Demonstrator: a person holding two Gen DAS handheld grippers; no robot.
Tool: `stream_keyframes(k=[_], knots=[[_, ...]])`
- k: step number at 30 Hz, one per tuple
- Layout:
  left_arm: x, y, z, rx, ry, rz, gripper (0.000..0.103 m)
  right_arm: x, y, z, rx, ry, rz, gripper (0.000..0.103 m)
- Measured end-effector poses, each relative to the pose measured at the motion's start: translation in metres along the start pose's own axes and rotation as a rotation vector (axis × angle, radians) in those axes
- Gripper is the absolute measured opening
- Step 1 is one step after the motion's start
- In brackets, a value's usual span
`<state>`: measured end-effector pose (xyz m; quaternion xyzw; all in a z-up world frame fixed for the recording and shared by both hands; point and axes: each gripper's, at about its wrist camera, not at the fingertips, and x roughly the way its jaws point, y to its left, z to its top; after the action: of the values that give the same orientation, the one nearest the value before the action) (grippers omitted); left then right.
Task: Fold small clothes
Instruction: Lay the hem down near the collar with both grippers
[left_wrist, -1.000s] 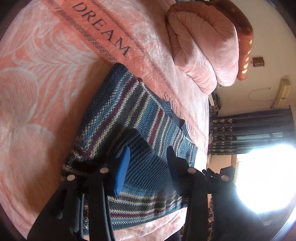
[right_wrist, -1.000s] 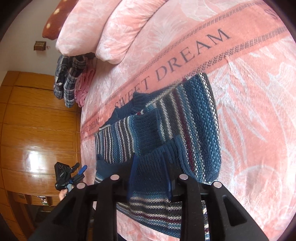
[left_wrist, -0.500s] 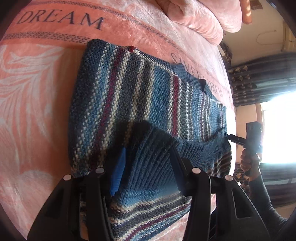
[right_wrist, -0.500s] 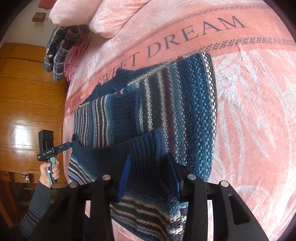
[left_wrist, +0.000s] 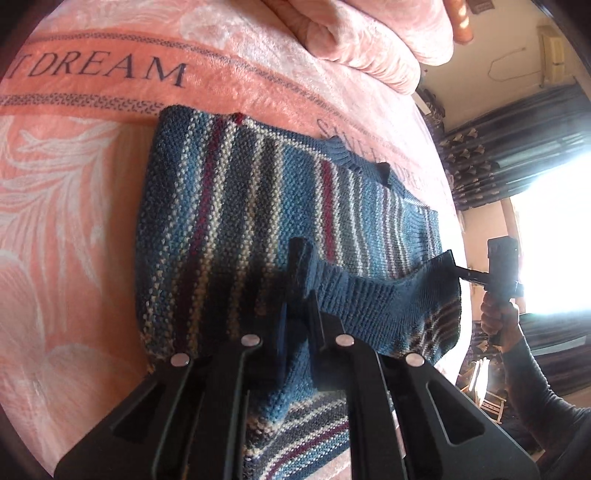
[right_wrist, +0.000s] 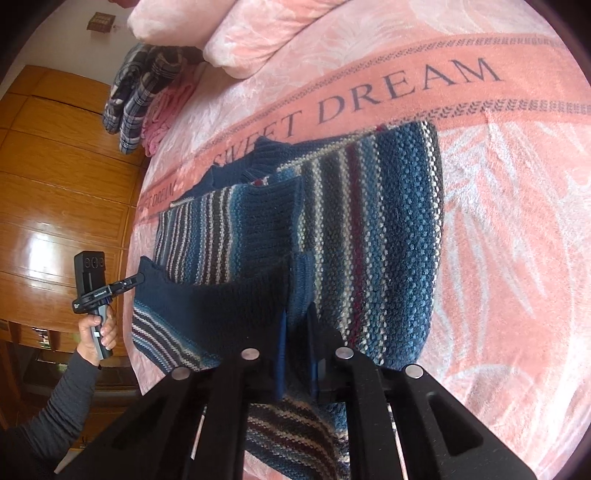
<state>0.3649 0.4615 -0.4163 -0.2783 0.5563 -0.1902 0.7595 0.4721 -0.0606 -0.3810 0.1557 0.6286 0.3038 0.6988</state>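
Left wrist view, nearest first: the left gripper (left_wrist: 300, 317) has its fingers pinched together on the dark ribbed hem of the sweater (left_wrist: 236, 206), one corner of it bunched up between the pads. In the right wrist view the right gripper (right_wrist: 295, 332) is likewise clamped on the hem, at the other corner. Each camera also shows the opposite gripper at the far end of the lifted edge, so the hem hangs between the two as a raised band while the rest of the sweater lies flat on the pink blanket (right_wrist: 498, 221) printed SWEET DREAM.

The step in hand looks like carrying the hem up over the body toward the collar. To do it well, I would keep both grippers level and the same way apart, so the ribbing stays taut and the fold line runs straight across. Lay the hem down square with the shoulders before letting go. Slack in the middle would leave a crooked crease.

Farther off, the collar (left_wrist: 338, 147) points away from the person, toward the lettered band and the pillows (right_wrist: 240, 40). The sweater's long axis, as it lies now with its sides already turned in, runs hem to collar, near to far.
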Motion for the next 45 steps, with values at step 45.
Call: stream_keyframes(k=[45], knots=[[0.012,0.016,0.174,-0.120,-0.060,0.070,0.007,0.015,0.013,0.170,-0.004,-0.125,-0.307,0.008]])
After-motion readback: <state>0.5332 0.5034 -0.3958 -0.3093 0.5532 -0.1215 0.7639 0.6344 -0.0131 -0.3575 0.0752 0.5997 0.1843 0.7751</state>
